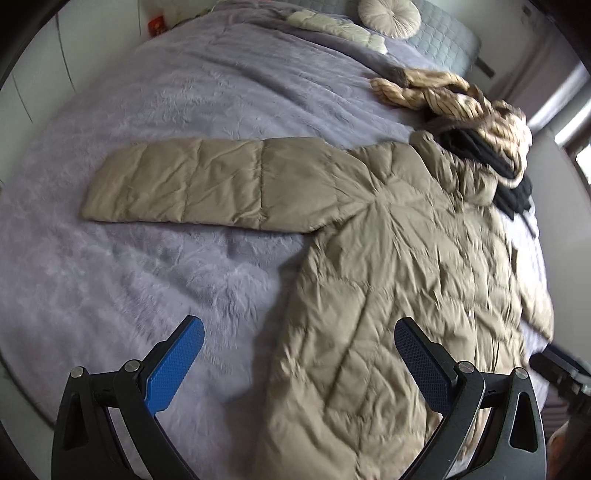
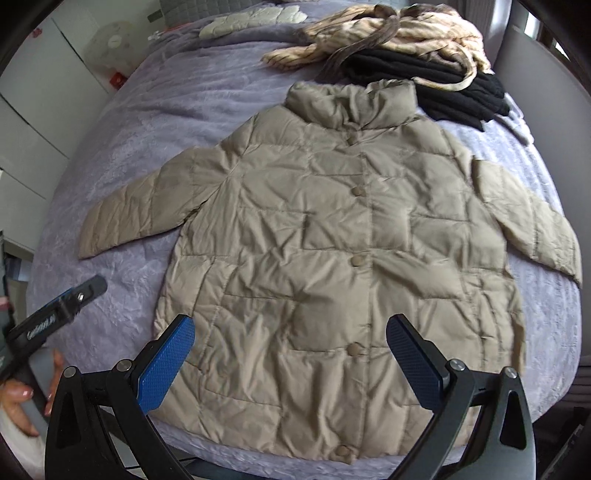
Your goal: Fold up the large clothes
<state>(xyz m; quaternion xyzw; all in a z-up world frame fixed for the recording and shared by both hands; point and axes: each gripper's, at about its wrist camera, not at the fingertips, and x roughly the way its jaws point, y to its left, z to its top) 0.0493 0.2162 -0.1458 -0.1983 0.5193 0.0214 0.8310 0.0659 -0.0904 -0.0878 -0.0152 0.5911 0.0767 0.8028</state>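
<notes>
A khaki quilted puffer coat (image 2: 332, 240) lies flat, front up and buttoned, on a bed with a lilac fuzzy blanket (image 2: 166, 122). Both sleeves are spread out to the sides. In the left wrist view the coat (image 1: 388, 258) fills the right half, its left sleeve (image 1: 184, 181) stretched out to the left. My left gripper (image 1: 299, 332) is open and empty above the coat's left side near the hem. My right gripper (image 2: 290, 330) is open and empty above the coat's lower front. The left gripper (image 2: 62, 299) also shows at the right wrist view's left edge.
A pile of striped beige and black clothes (image 2: 406, 55) lies beyond the coat's collar. A cream quilted garment (image 1: 332, 26) and a round cushion (image 1: 389, 16) lie at the head of the bed. White cupboards (image 2: 29, 122) stand to the left.
</notes>
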